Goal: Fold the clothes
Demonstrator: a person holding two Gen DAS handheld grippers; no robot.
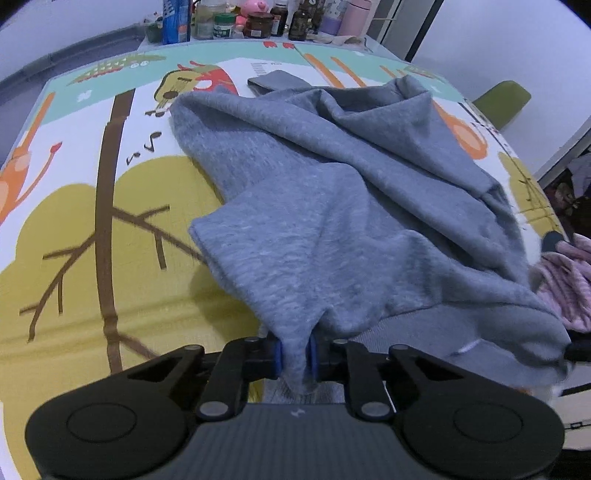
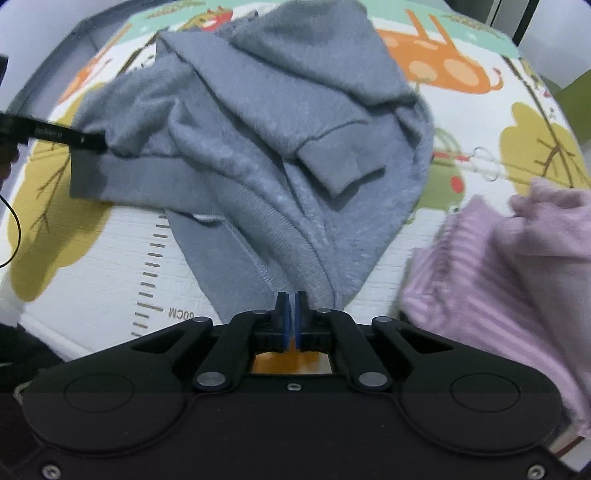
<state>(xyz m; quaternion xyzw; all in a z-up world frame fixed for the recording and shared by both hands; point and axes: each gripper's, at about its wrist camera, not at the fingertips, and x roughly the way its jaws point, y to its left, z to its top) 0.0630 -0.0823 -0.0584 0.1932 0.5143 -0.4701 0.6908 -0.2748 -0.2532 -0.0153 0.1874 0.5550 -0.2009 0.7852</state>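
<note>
A grey sweatshirt lies crumpled on a cartoon play mat. In the left wrist view my left gripper is shut on a bunched fold of its near edge, with cloth filling the gap between the blue pads. In the right wrist view the sweatshirt shows a cuffed sleeve folded across it, and its ribbed hem runs down to my right gripper. That gripper's pads are pressed together at the hem's edge, and the cloth draws in toward them. The left gripper shows at the left, pinching the hem.
A pink striped garment lies heaped at the right, close to the sweatshirt. A dark grey folded piece sits farther back. Jars and bottles crowd the mat's far edge. A green chair stands beyond the right side.
</note>
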